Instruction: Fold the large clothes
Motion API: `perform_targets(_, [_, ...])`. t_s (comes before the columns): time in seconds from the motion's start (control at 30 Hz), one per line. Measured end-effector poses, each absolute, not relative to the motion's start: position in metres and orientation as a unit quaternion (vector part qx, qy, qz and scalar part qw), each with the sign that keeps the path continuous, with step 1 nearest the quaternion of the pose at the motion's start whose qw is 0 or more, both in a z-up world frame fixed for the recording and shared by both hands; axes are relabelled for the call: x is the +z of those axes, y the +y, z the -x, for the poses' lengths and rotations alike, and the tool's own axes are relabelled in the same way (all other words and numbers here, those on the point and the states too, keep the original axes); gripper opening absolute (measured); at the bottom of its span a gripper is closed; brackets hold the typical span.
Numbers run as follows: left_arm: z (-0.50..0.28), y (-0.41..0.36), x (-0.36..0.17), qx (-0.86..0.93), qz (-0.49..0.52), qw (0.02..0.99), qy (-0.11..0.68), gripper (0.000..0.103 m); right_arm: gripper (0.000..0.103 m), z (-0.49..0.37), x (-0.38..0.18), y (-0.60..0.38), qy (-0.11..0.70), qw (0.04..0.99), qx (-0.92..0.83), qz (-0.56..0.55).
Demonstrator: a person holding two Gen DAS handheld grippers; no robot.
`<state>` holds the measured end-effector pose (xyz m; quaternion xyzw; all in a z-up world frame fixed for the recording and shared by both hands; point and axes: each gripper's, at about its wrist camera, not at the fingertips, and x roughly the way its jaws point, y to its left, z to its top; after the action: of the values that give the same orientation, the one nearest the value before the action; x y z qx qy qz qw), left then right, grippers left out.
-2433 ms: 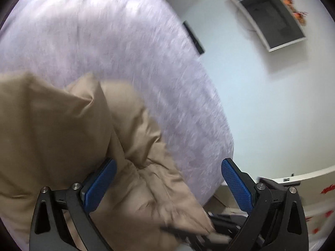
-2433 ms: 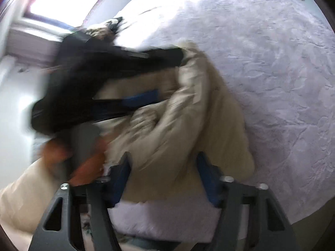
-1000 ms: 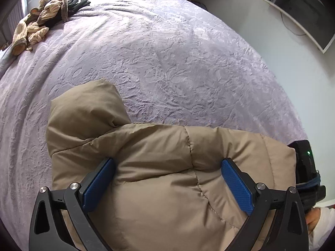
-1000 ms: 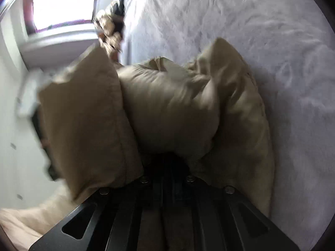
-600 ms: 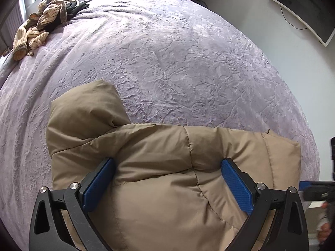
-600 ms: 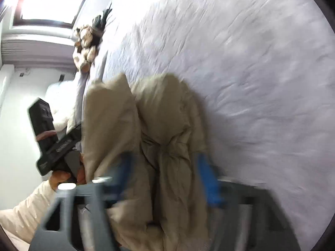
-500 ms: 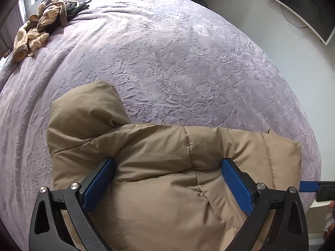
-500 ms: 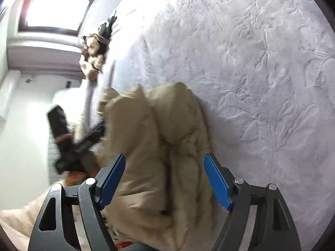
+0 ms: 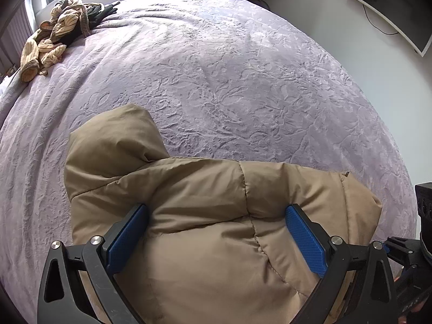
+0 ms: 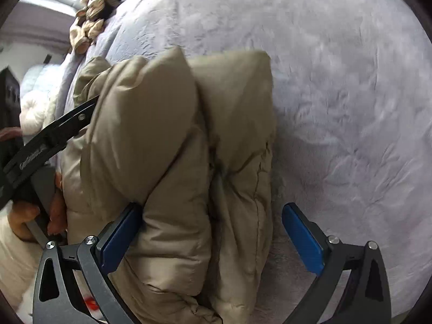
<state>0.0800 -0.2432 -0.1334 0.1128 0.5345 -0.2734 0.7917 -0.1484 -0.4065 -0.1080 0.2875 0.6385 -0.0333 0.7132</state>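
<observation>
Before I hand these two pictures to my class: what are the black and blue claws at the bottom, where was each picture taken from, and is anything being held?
The claws are hand-held grippers, one in each of a person's hands, each with a camera looking forward along its two blue-padded fingers. No robot arm is involved.

One picture comes from the left gripper, the other from the right gripper. Both look down at a bed with a lilac bedspread.

On it lies a tan puffy jacket, bundled into thick folds, hood to one side. A heap of other clothes sits at the far corner.

Both grippers stand open over the jacket, so nothing is gripped. The right camera also catches the left gripper in the person's hand.
</observation>
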Motion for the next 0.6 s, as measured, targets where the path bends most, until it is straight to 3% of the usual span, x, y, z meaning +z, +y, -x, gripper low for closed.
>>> perform_targets(0.23, [-0.079, -0.233, -0.122, -0.265, -0.108, 0.786, 0.547, 0.102, 0.103, 0.153, -0.110, -0.404, 0.635, 0.716, -0.029, -0.290])
perform_targets(0.6, [-0.080, -0.172, -0.094, -0.258, -0.010, 0.789, 0.558, 0.102, 0.103, 0.148, -0.105, -0.400, 0.628, 0.722, -0.025, -0.288])
